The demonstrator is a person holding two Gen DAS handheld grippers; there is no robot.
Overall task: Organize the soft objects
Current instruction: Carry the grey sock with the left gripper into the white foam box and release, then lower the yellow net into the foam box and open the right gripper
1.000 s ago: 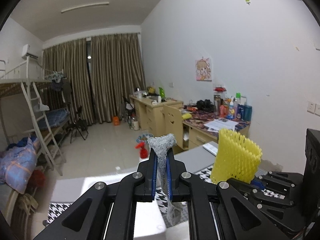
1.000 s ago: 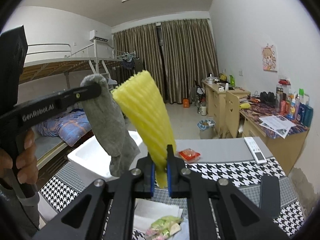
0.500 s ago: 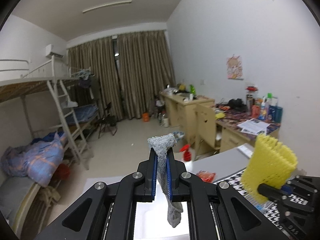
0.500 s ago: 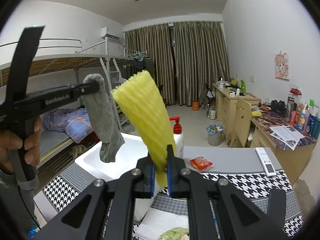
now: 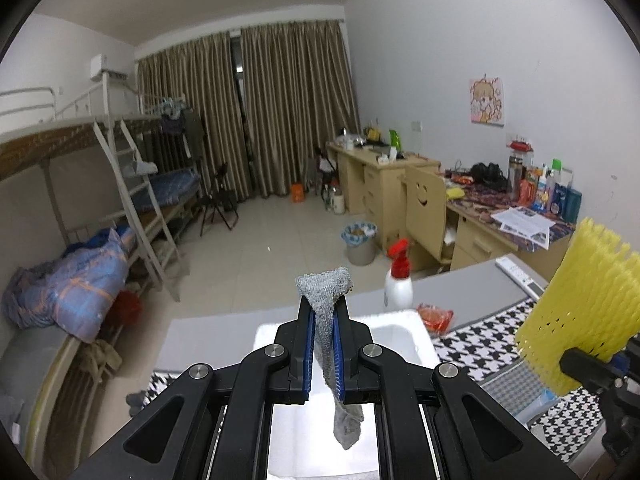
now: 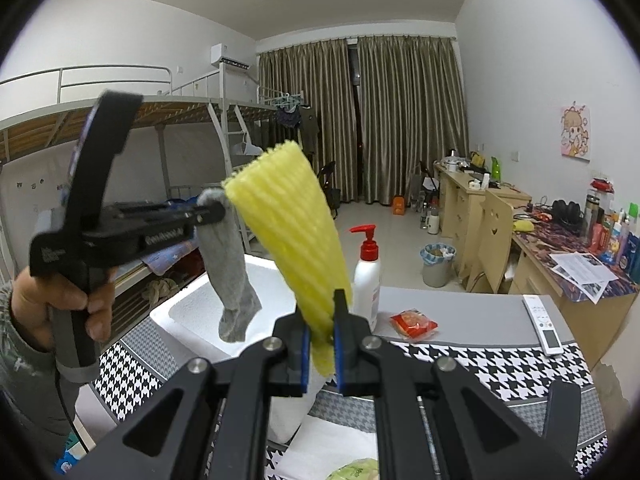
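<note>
Since the earlier frame, my left tool (image 5: pixel 323 344), clamped on the grey sock (image 5: pixel 334 364), has carried it over the white foam box (image 6: pixel 192 312); my right tool (image 6: pixel 320 350) grips the yellow foam net (image 6: pixel 288 224) nearby, so both await release.

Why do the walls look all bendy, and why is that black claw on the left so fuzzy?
Both wrist views use fisheye lenses, so straight walls curve and the corners go black. In the right wrist view the left claw, holding the grey sock, is smeared by motion blur, while the yellow foam net stays sharp.
</note>
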